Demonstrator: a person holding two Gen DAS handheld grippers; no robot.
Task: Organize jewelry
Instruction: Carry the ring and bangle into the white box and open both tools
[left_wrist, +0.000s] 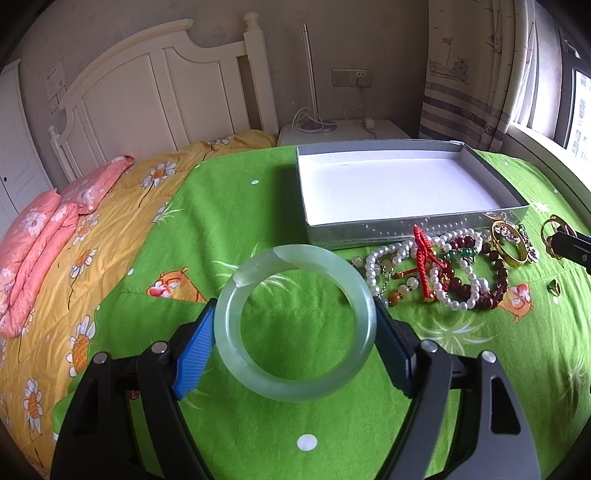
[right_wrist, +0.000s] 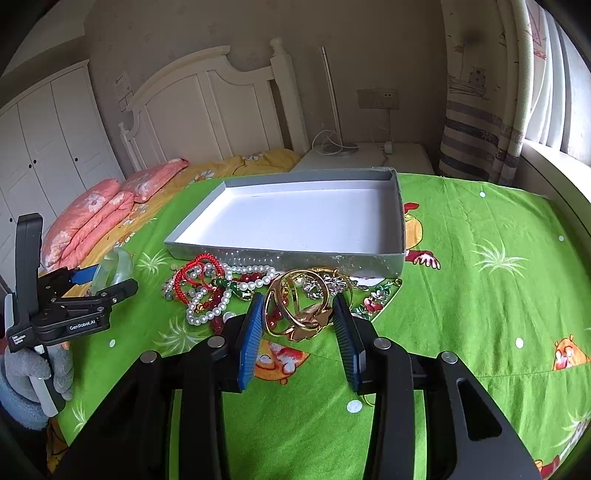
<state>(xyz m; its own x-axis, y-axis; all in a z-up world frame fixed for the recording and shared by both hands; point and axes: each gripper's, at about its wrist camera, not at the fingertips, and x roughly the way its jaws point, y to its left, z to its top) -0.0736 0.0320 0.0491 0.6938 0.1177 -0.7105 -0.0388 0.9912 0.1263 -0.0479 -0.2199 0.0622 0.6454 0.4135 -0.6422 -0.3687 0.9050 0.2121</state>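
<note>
A: How far along does the sorting look?

B: Barely begun, I'd say. The grey box (left_wrist: 406, 188) on the green sheet (left_wrist: 258, 424) shows only its bare white floor, with nothing in it as far as I can see.

A: And the jewelry?

B: Most of it lies heaped on the bed just in front of the box's near wall: pearl strands (left_wrist: 458, 291), a red cord bracelet (left_wrist: 423, 254), dark red beads (left_wrist: 495, 291), and a small green ring (left_wrist: 554, 286) off to the side.

A: The two grippers?

B: The left gripper (left_wrist: 295, 325) has its jaws spread wide, pressed on either side of a pale jade bangle (left_wrist: 295, 321) — lifted, near the box but not over it. The right gripper (right_wrist: 299, 317) has its jaws narrower, closed on a cluster of gold bangles (right_wrist: 295, 310) at the heap's edge.

A: So what's left?

B: Nearly everything — both loads still need to reach the box, then the whole heap.
</note>
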